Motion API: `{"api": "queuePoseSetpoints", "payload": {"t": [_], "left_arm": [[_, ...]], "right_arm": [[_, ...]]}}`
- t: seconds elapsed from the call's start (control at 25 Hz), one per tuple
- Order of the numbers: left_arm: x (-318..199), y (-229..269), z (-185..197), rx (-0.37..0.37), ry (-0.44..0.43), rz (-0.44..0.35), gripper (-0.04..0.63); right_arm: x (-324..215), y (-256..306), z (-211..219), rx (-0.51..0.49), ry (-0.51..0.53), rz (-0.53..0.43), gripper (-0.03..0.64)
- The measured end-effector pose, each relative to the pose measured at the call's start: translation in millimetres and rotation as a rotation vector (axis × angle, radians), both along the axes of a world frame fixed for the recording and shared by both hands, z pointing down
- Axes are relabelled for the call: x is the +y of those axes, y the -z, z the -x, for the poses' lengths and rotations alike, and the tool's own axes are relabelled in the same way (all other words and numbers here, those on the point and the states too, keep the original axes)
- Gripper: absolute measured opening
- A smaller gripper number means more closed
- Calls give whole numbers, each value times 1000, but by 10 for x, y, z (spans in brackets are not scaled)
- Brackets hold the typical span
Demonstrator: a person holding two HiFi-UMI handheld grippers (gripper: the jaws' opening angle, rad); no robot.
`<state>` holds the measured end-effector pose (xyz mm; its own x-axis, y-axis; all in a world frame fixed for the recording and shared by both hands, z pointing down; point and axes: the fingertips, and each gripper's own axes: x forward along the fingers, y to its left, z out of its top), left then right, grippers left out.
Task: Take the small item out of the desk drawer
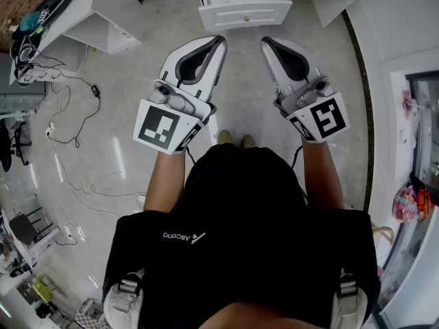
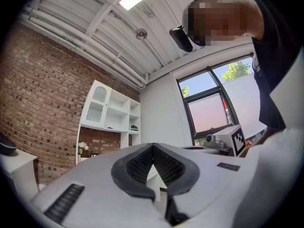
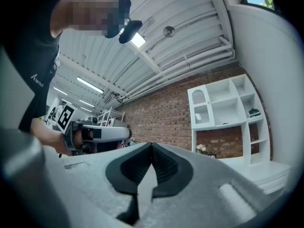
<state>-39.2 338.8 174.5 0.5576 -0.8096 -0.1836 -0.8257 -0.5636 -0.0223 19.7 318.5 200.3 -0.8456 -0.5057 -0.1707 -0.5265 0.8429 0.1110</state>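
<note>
The white desk drawer (image 1: 243, 9) stands pulled open at the top of the head view; I see no small item in it from here. My left gripper (image 1: 218, 41) and right gripper (image 1: 266, 41) are held side by side in front of the person's body, tips pointing toward the drawer and well short of it. Both are shut with nothing between the jaws. In the left gripper view the closed left gripper (image 2: 153, 148) points up at the room, with the right gripper (image 2: 228, 139) beside it. The right gripper view shows the shut right gripper (image 3: 152, 147) and the left gripper (image 3: 95, 133).
White desk parts (image 1: 103, 19) flank the drawer. Cables and a power strip (image 1: 41, 74) lie on the glossy floor at left. A white shelf unit (image 2: 111, 113) stands against a brick wall (image 2: 42, 103), next to a window (image 2: 209, 108). The person's feet (image 1: 236, 140) are below the grippers.
</note>
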Motion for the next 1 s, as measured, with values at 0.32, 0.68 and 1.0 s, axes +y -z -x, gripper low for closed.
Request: {"api": "queuePoseSetpoints", "payload": {"t": [0.32, 0.68, 1.0], "left_arm": [[-60, 3, 137, 7, -10, 0, -2], [-177, -70, 411, 1, -36, 11, -2], [-313, -112, 644, -2, -56, -5, -2]], "right_arm": [[-40, 18, 124, -5, -8, -3, 2], [-136, -19, 341, 4, -41, 10, 2], [-230, -109, 488, 27, -77, 11, 2]]}}
